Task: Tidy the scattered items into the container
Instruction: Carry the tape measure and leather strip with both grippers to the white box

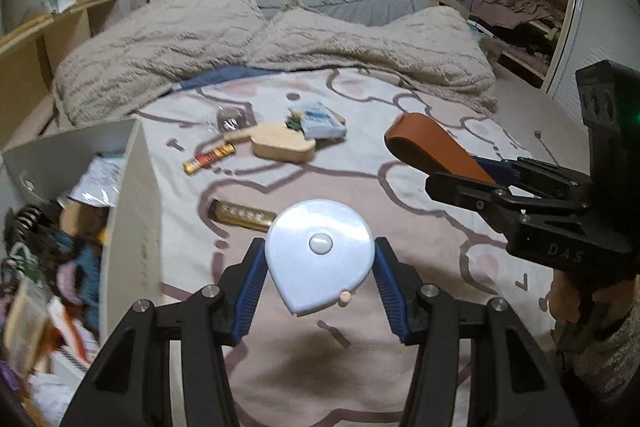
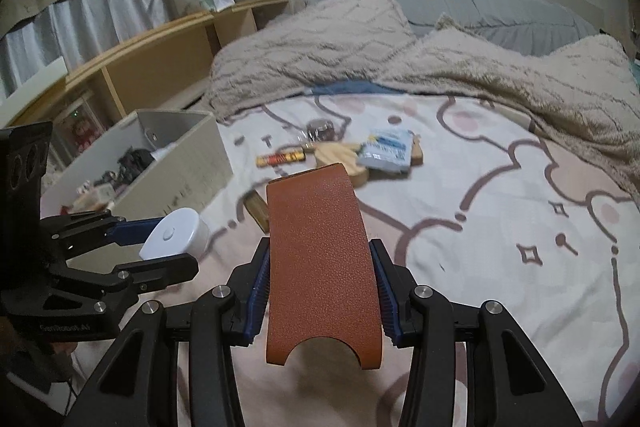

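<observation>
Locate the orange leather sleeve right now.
The orange leather sleeve is clamped in the right tongs, above the bedspread, right of the white tape measure in the left tongs.

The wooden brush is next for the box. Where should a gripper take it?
Probably across the wooden brush's narrow handle end, nearest the yellow tube, coming from above. It lies flat, and the blue-white packet crowds its wide end.
</observation>
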`<state>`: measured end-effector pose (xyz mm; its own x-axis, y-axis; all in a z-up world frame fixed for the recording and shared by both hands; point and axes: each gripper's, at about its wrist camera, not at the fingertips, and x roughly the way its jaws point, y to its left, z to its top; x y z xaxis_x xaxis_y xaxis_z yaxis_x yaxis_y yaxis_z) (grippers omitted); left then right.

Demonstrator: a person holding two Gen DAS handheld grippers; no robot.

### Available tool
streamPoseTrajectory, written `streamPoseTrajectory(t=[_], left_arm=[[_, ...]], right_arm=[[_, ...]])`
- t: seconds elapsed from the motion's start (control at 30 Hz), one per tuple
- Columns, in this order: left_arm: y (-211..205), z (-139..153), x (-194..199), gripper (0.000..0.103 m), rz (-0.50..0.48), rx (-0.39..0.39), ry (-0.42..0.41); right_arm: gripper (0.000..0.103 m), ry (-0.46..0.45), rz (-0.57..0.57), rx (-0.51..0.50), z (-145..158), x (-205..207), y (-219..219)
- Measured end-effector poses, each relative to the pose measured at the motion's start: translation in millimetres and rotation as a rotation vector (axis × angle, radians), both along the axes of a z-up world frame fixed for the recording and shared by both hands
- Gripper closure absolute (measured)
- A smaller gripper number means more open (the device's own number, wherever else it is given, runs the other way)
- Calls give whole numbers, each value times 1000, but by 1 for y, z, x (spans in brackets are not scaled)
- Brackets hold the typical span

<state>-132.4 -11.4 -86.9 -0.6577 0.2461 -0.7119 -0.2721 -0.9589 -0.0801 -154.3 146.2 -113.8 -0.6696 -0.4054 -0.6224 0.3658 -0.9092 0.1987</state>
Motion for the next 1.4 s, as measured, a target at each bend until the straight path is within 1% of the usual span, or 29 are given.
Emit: streamPoseTrajectory(t=[0.33,0.47,0.6,0.8,0.9,1.1,1.4], left_arm=[[-28,47,3,50,53,-13,77],[-44,63,5,50,90,-22,104],[-59,77,9,50,126,-27,120],[-80,95,17,50,181,-63,155],[-92,101,18,50,216,-78,171],[-121,107,17,50,296,-39,191],[-161,98,16,50,375,-44,193]], right_arm=[[56,46,34,-34,35,-6,-18],[56,61,58,-45,47,-8,-30],[56,71,81,-59,60,-10,-41],[56,83,113,-67,76,-13,-62],[56,88,132,-63,83,-14,-74],[56,97,146,-59,90,-17,-97],[56,100,204,-23,92,-22,-138]])
